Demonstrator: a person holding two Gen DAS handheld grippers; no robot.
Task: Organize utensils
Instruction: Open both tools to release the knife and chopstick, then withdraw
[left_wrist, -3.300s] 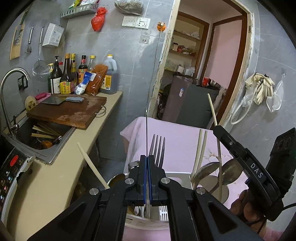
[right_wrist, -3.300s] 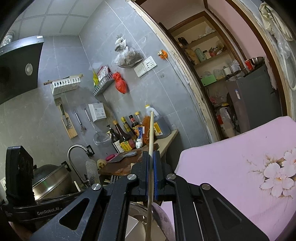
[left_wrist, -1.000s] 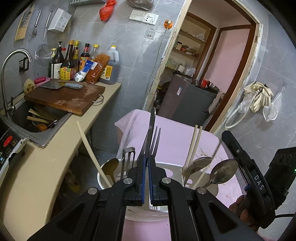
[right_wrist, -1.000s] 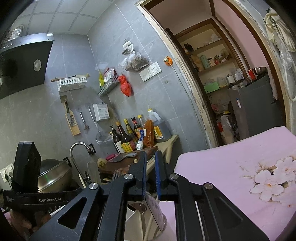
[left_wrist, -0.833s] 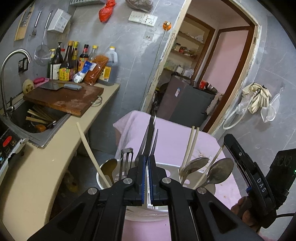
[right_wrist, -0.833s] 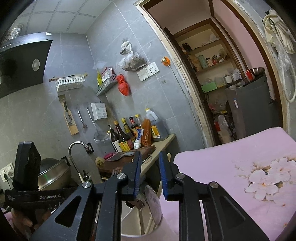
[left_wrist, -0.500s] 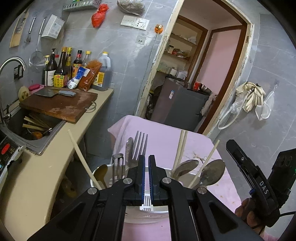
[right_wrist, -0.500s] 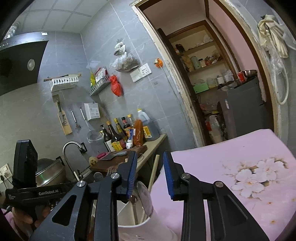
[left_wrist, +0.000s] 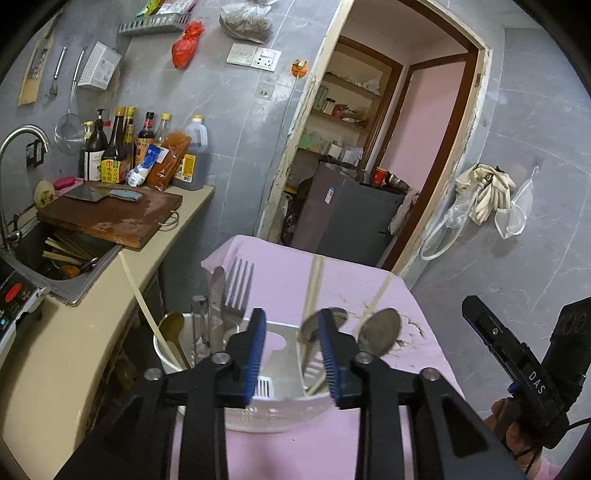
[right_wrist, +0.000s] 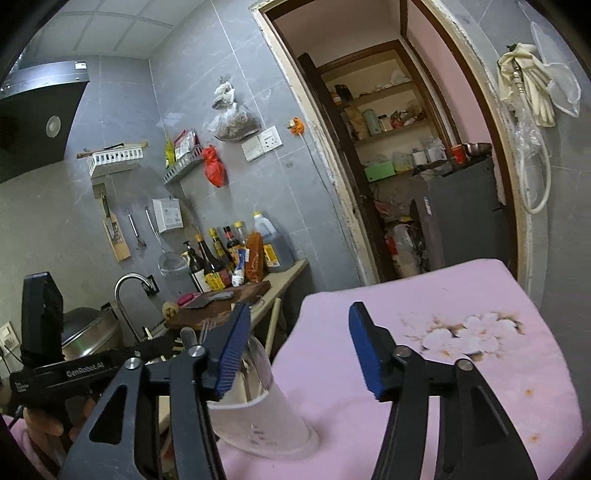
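left gripper just opening, holding nothing, right gripper opening wide and empty, fork standing in white holder

White plastic utensil holder stands upright on pink floral tablecloth. Fork, tines up, and a knife at 10 o'clock; two spoons and pale chopsticks, leaning, at 2 o'clock; one chopstick at 9 o'clock.

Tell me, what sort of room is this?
Most likely a small home kitchen: a sink with a tap, sauce bottles beside a cutting board, and a range hood on the tiled wall.
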